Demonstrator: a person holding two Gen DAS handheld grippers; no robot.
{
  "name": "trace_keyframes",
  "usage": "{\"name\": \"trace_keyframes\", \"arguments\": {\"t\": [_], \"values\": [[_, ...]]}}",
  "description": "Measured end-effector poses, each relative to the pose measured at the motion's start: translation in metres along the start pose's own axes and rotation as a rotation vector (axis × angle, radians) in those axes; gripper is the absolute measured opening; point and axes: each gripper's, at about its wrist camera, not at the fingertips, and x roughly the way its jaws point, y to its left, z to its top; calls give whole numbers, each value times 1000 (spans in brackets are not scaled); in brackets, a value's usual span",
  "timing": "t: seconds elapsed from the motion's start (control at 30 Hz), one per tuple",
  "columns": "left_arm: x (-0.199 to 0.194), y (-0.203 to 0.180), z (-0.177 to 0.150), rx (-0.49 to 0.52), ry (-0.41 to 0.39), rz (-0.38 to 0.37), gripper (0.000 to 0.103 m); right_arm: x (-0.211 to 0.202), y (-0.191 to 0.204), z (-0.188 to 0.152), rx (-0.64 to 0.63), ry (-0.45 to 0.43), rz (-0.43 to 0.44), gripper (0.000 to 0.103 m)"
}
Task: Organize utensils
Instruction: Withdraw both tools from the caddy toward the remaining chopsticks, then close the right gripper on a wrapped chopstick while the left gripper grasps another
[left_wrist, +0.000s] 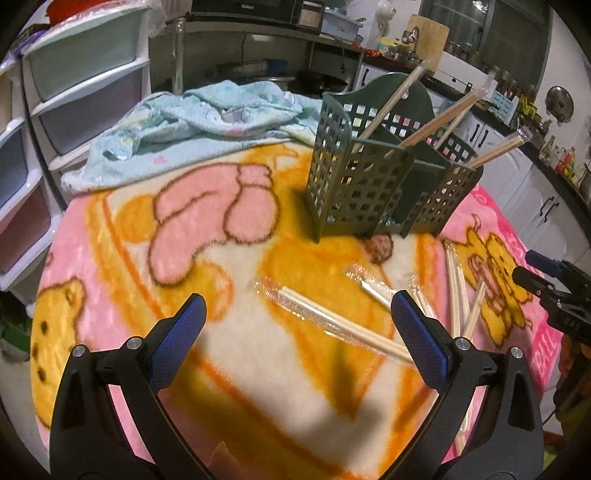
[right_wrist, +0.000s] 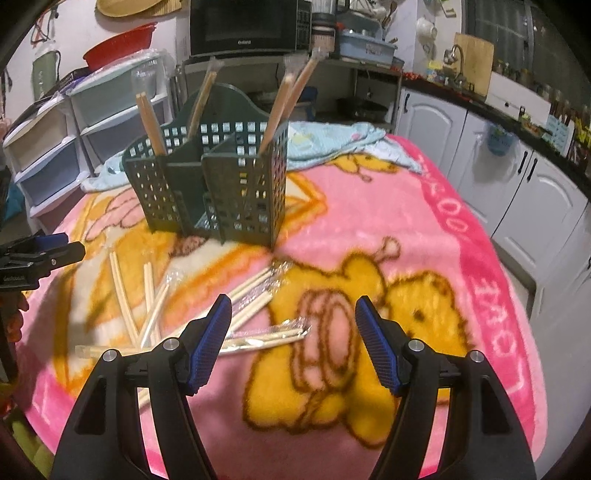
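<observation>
A dark green lattice utensil holder (left_wrist: 384, 184) (right_wrist: 218, 188) stands upright on the pink and yellow blanket, with several wrapped chopstick pairs (left_wrist: 436, 122) (right_wrist: 288, 99) sticking out of it. More wrapped chopstick pairs (left_wrist: 332, 325) (right_wrist: 266, 338) lie loose on the blanket in front of the holder. My left gripper (left_wrist: 297, 306) is open and empty above one loose pair. My right gripper (right_wrist: 293, 306) is open and empty just right of the loose pairs. Each gripper shows at the edge of the other view (left_wrist: 546, 284) (right_wrist: 40, 254).
A crumpled light blue cloth (left_wrist: 192, 118) (right_wrist: 332, 140) lies behind the holder. Plastic drawer units (left_wrist: 74, 92) (right_wrist: 55, 155) stand at the left. White kitchen cabinets (right_wrist: 517, 192) and a cluttered counter run along the right. A microwave (right_wrist: 247, 26) sits on a shelf behind.
</observation>
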Motion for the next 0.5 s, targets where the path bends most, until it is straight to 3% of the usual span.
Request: {"name": "trace_keyframes", "arguments": {"t": [0.13, 0.23, 0.37, 0.5], "values": [[6, 8, -5, -26, 12, -20, 92, 12, -1, -6, 18, 40, 29, 66], [11, 15, -7, -54, 17, -45, 92, 24, -4, -8, 38, 71, 49, 57], [21, 18, -8, -81, 29, -90, 79, 41, -15, -11, 108, 119, 78, 52], [35, 21, -7, -130, 62, -121, 64, 55, -25, -18, 191, 172, 132, 38]]}}
